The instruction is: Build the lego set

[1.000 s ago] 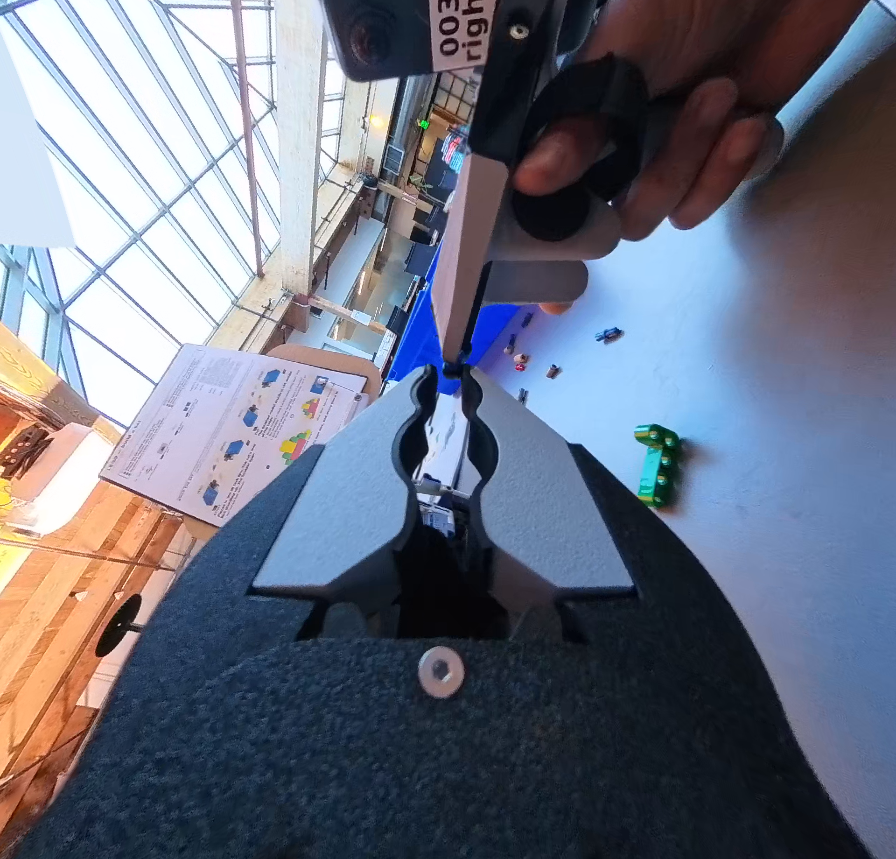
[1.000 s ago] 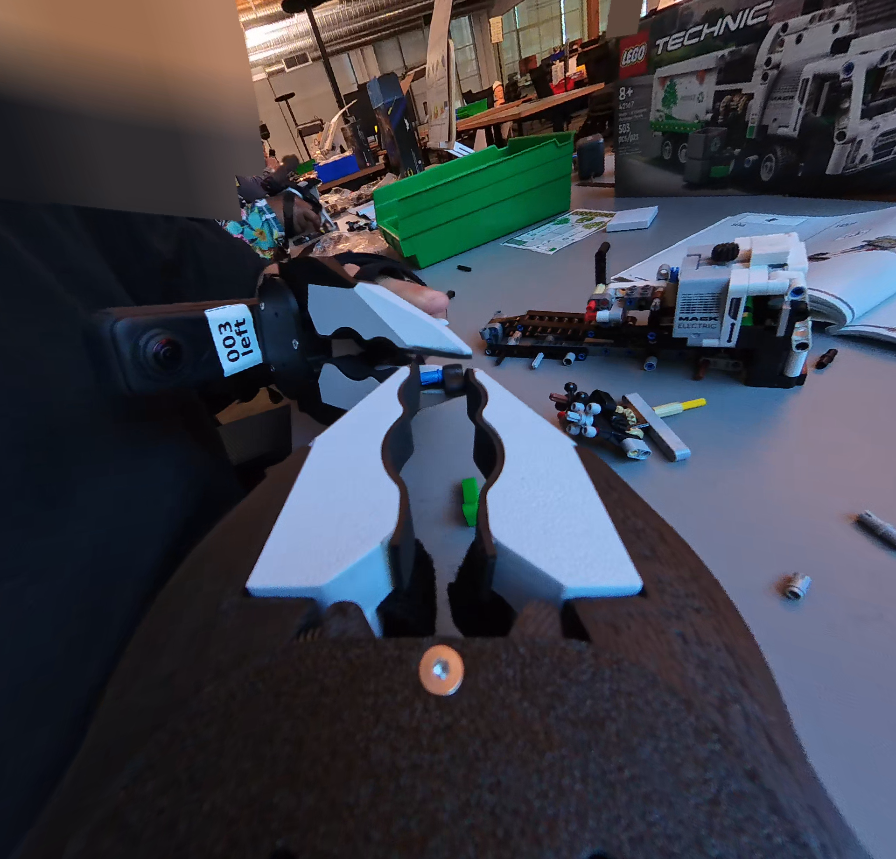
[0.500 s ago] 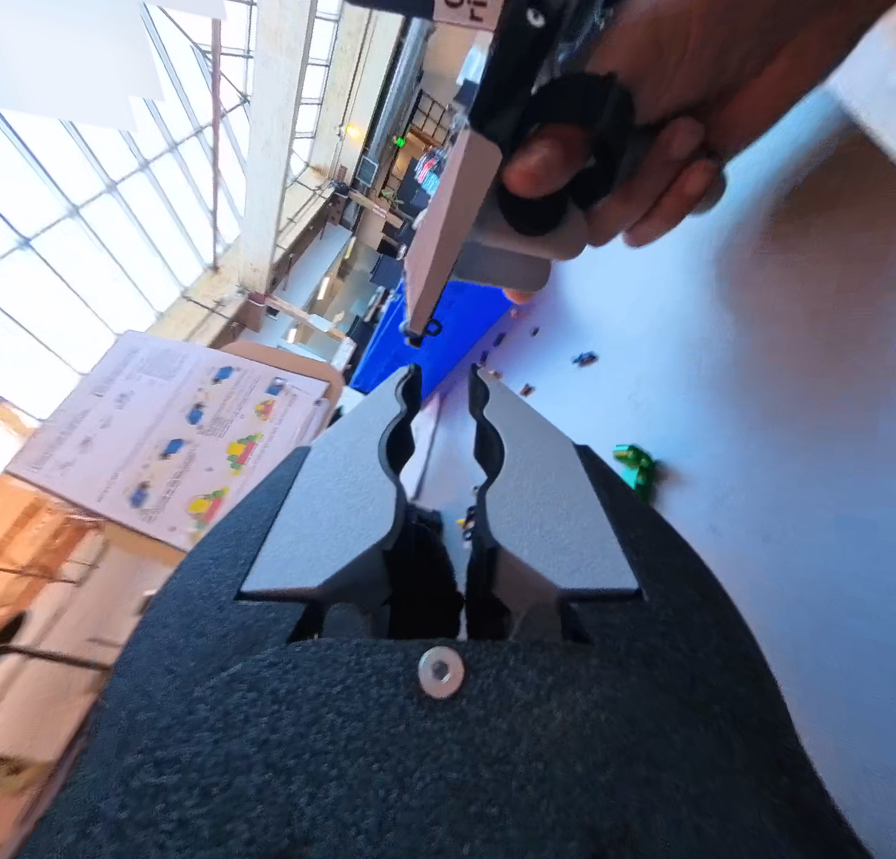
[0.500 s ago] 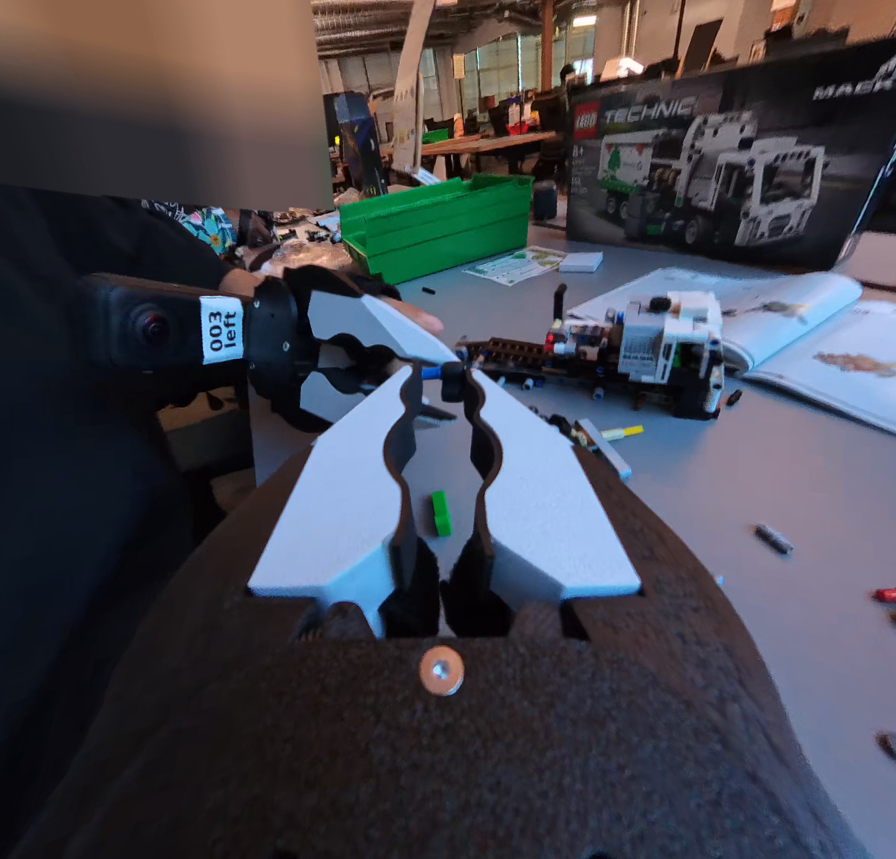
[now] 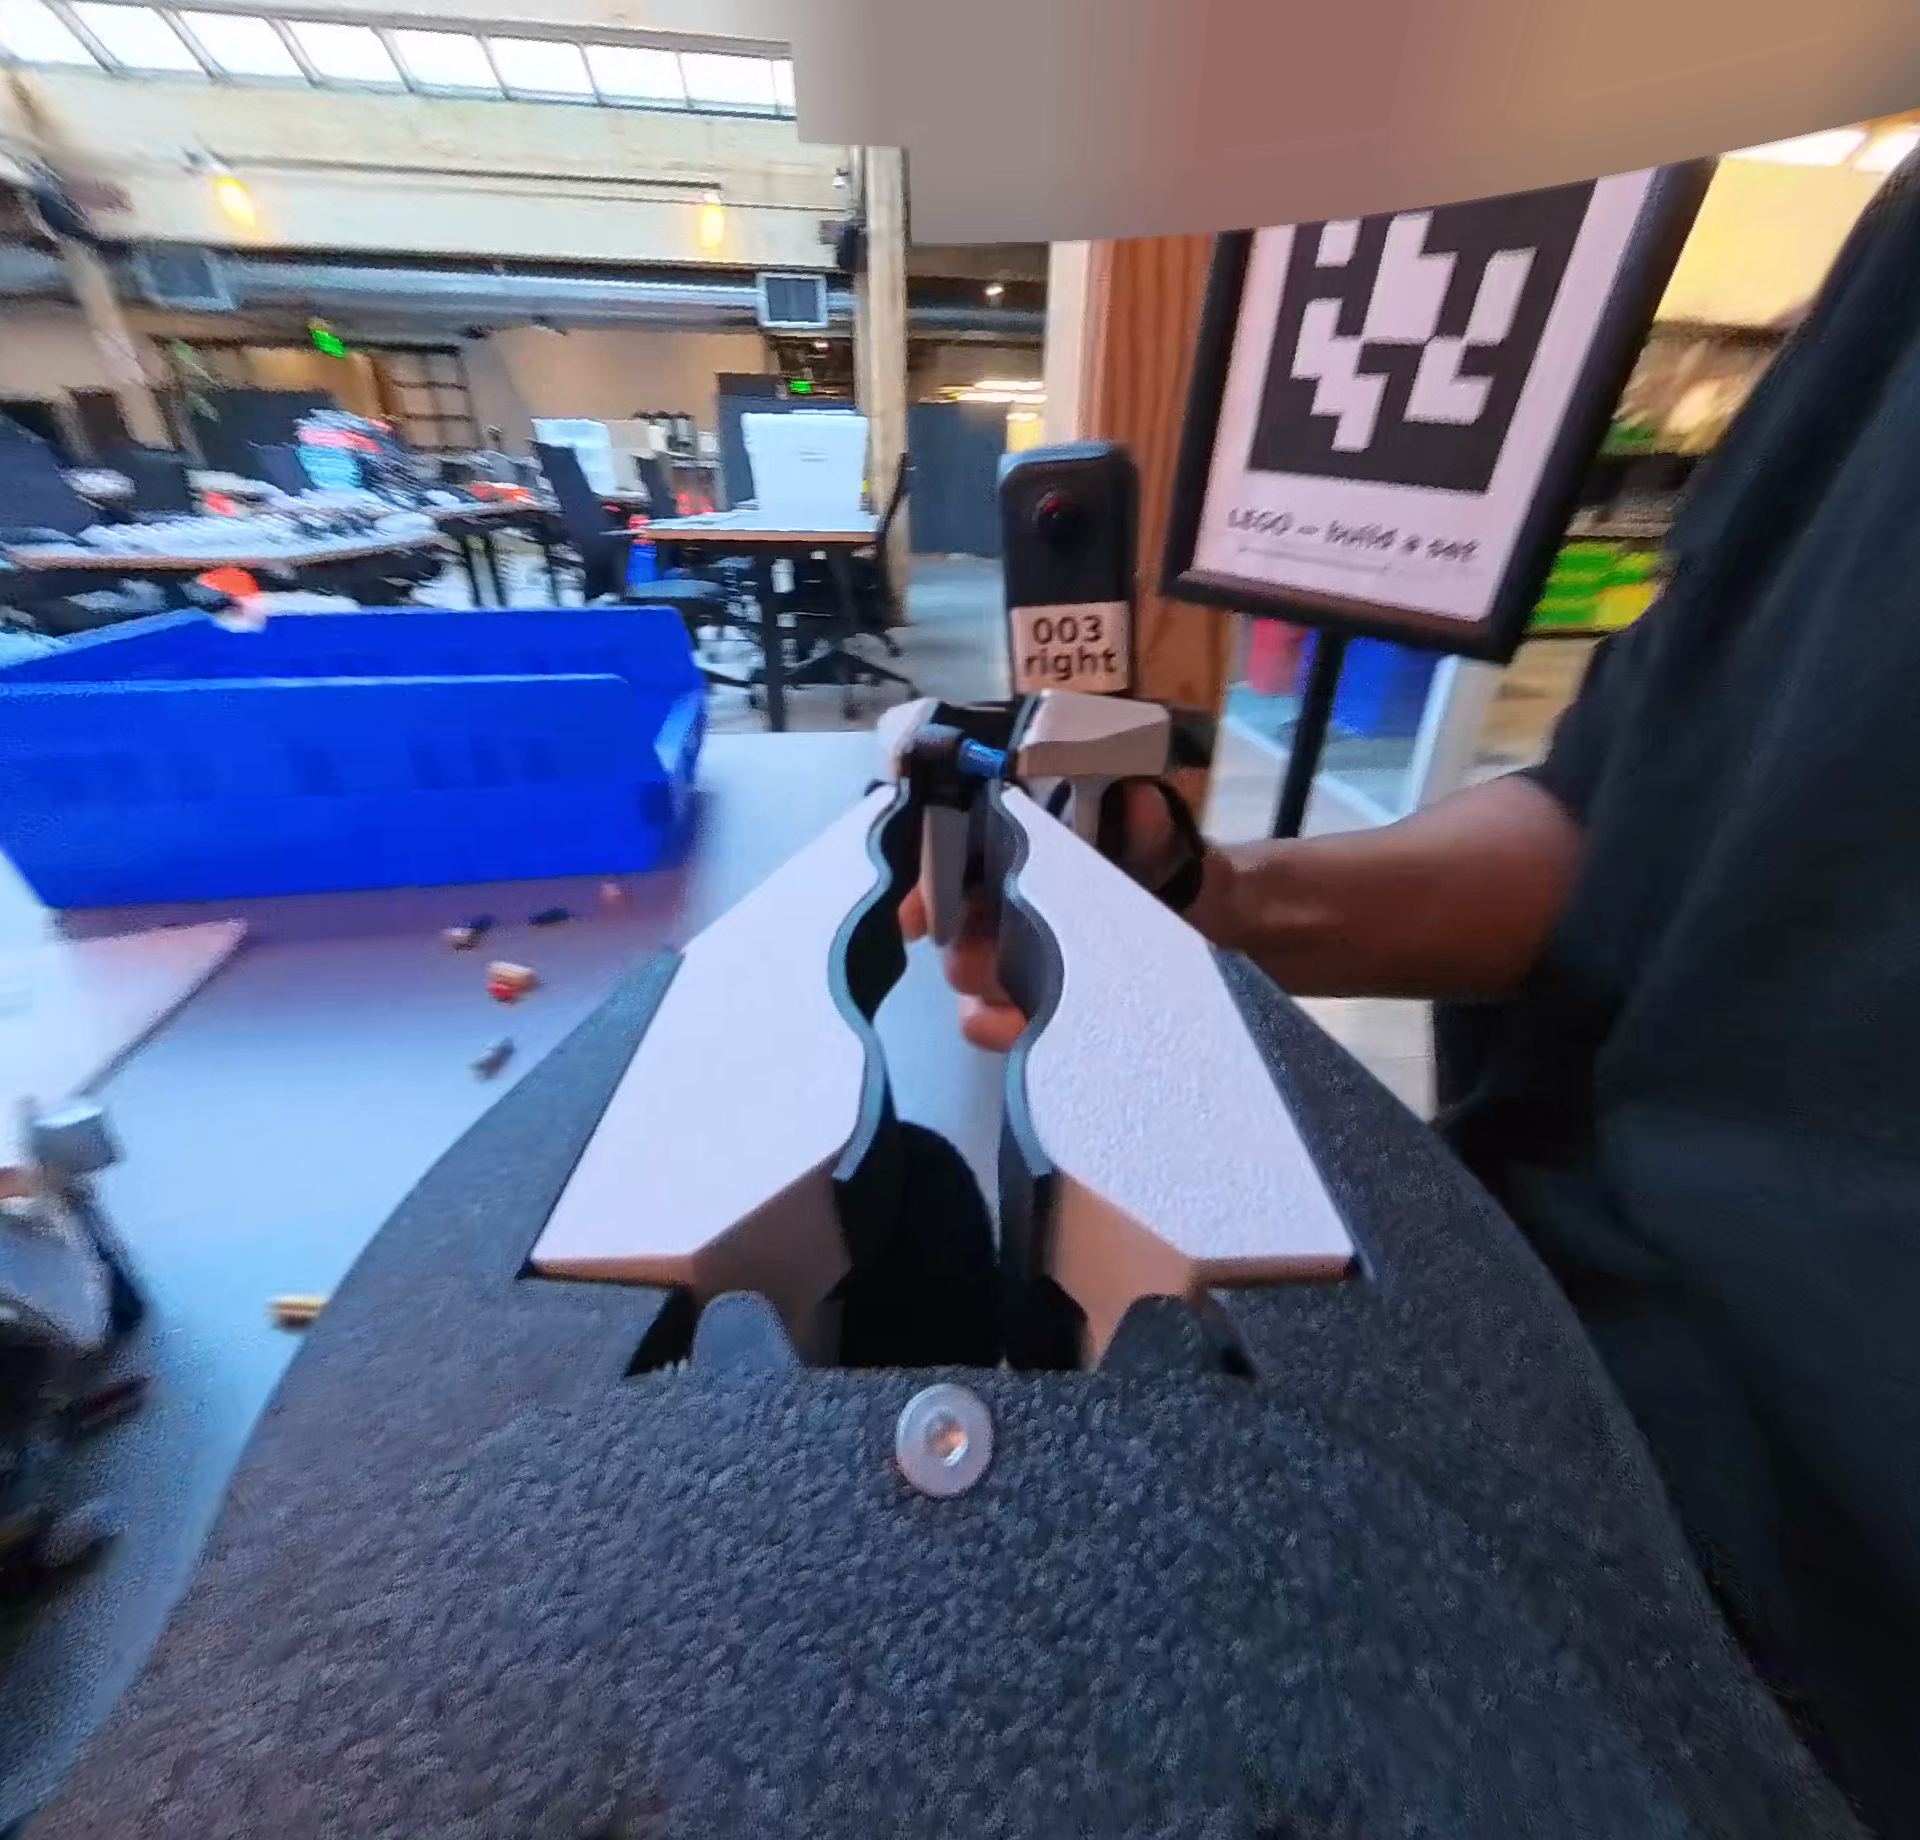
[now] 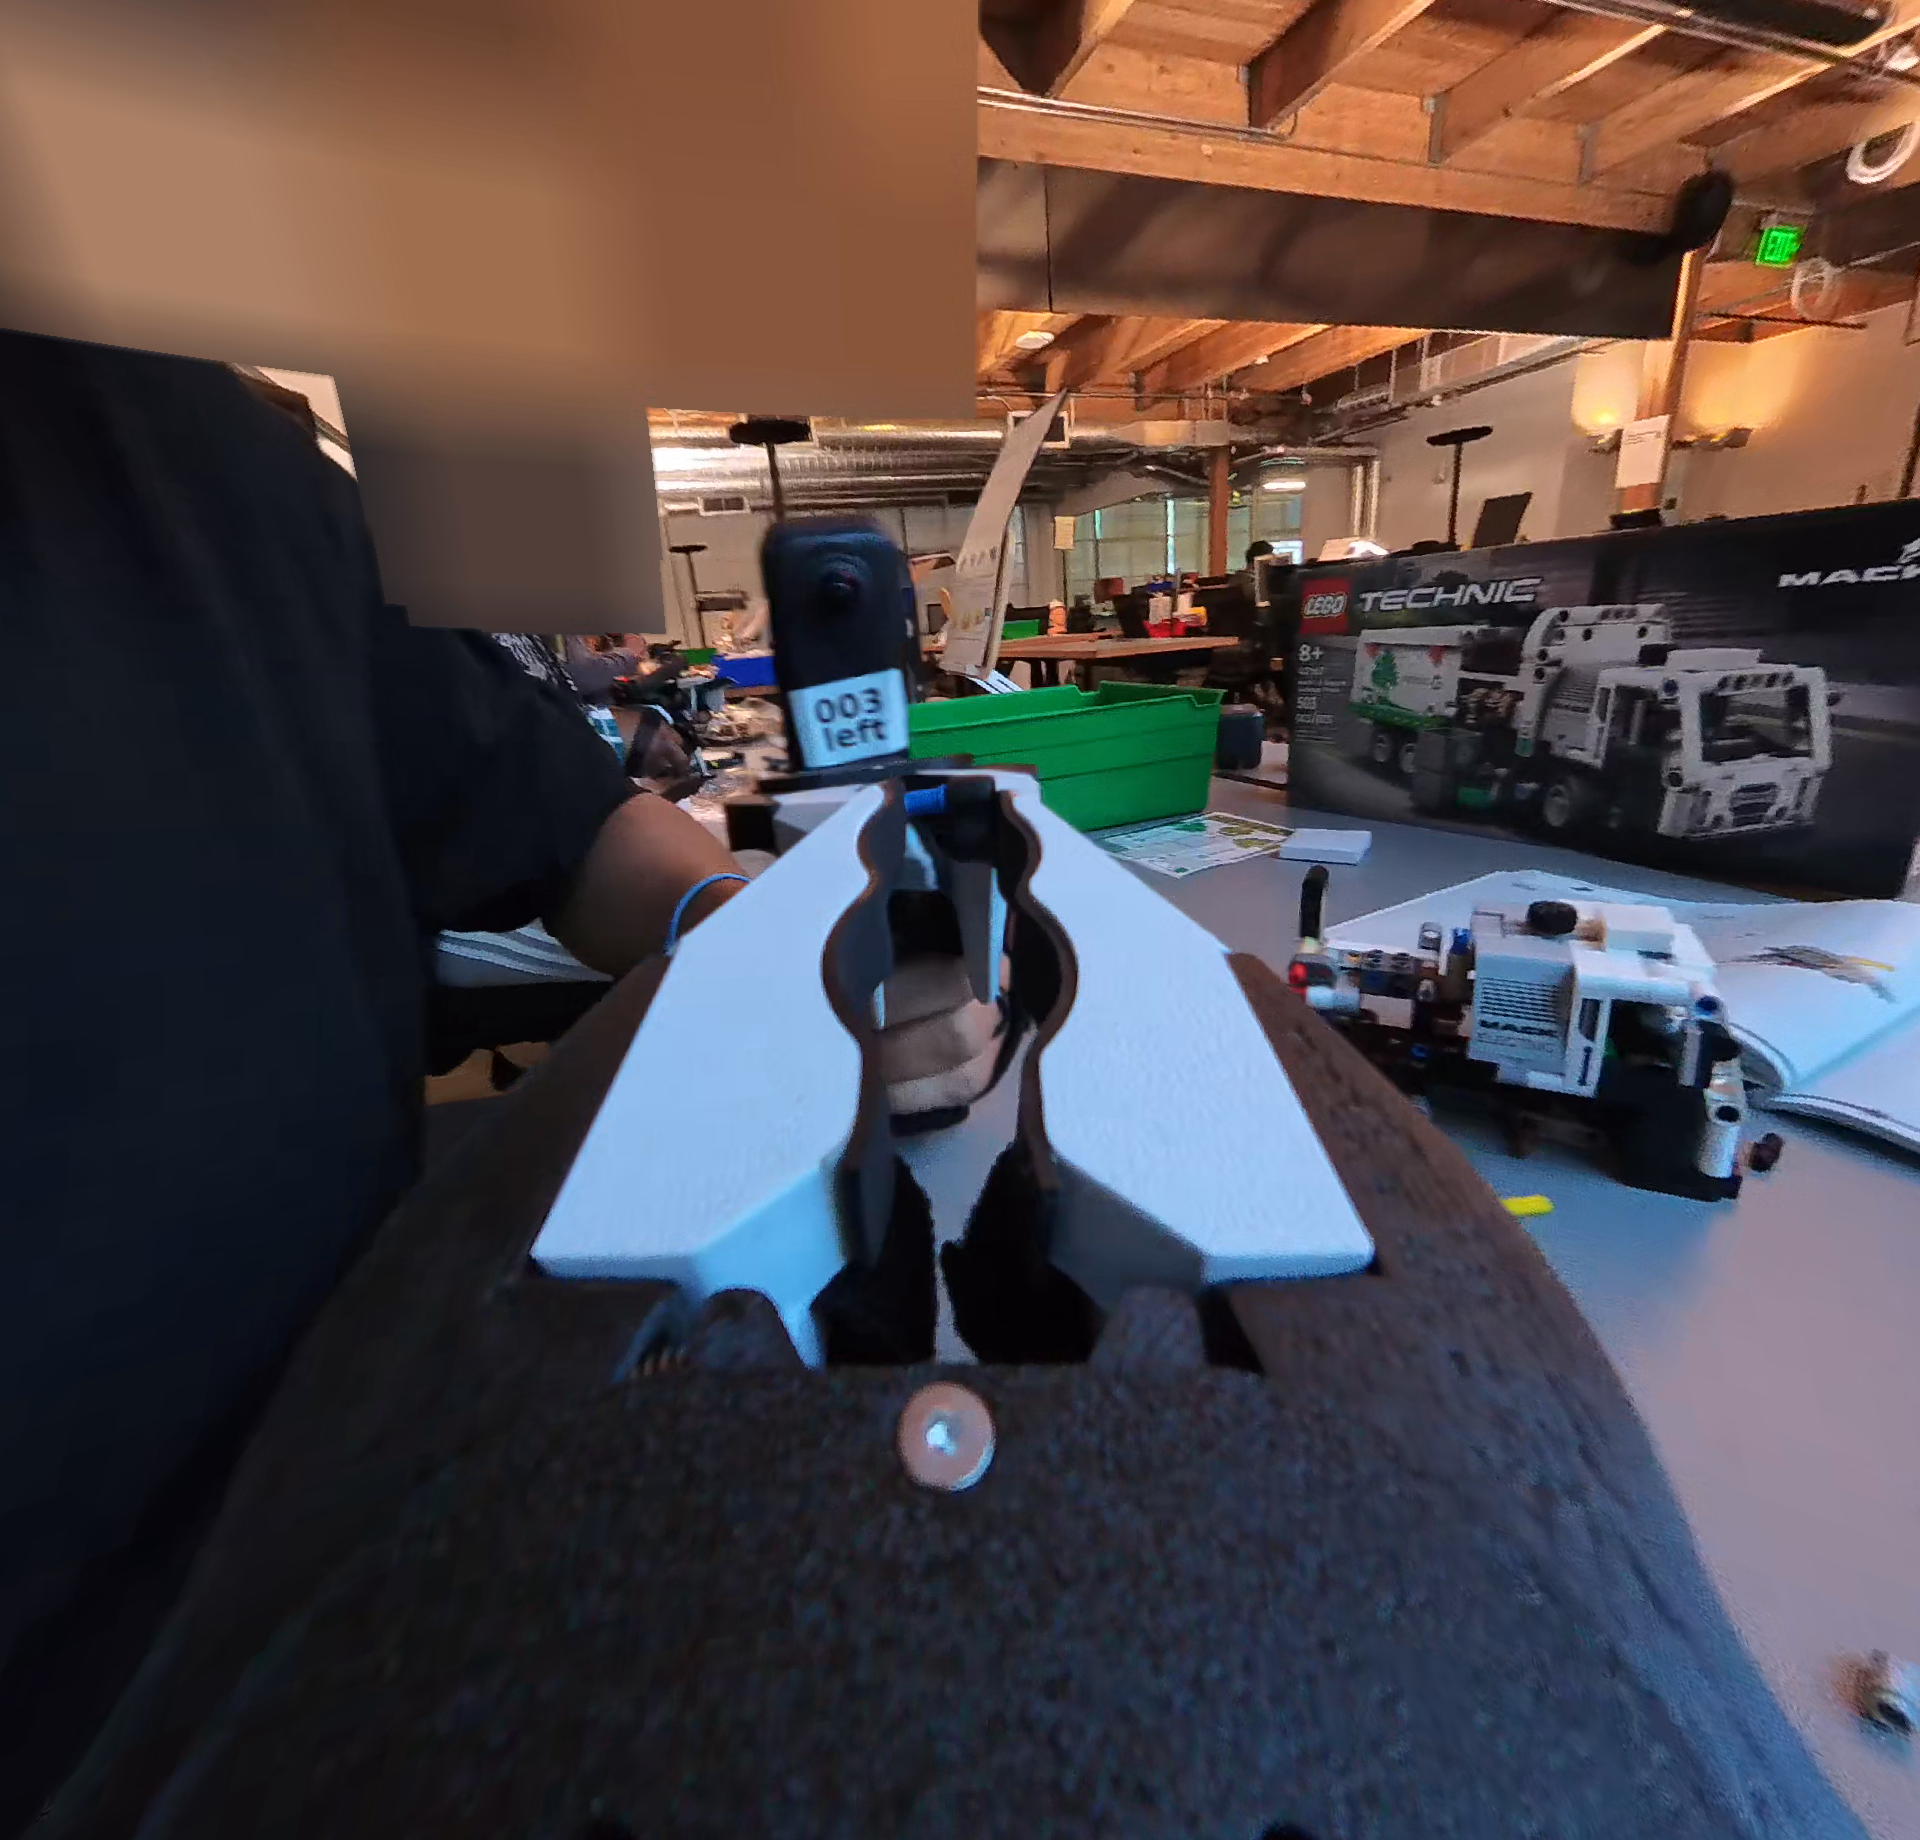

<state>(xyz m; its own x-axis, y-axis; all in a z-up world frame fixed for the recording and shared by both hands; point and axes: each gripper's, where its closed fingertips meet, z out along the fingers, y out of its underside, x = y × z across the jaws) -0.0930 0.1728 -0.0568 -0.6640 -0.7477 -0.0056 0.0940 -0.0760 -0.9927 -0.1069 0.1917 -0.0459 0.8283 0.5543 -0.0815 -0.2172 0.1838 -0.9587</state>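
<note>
My right gripper (image 6: 943, 798) is shut on a small black connector with a blue pin (image 6: 951, 803), held in the air above the table edge. My left gripper (image 5: 949, 803) faces it tip to tip, its jaws a narrow gap apart with nothing seen between them. The pin piece (image 5: 958, 756) sits just past the left fingertips, between the right gripper's fingers. The partly built white truck model (image 6: 1558, 1001) stands on the grey table (image 6: 1714, 1323) to the right, in front of an open instruction booklet (image 6: 1829, 969).
The set's box (image 6: 1600, 689) and a green bin (image 6: 1081, 751) stand at the back. A blue bin (image 5: 343, 741) and loose small pieces (image 5: 509, 980) lie left of the grippers. A framed sign on a stand (image 5: 1423, 388) is behind. The person's body is close by. The tips of both grippers are at nearly the same place. From either gripper's tips it is about 20 centimeters to the partly built white truck model (image 6: 1558, 1001).
Both grippers have risen and turned level, now facing each other head on. The left jaws opened slightly a moment ago. The green piece on the table has left both views.
</note>
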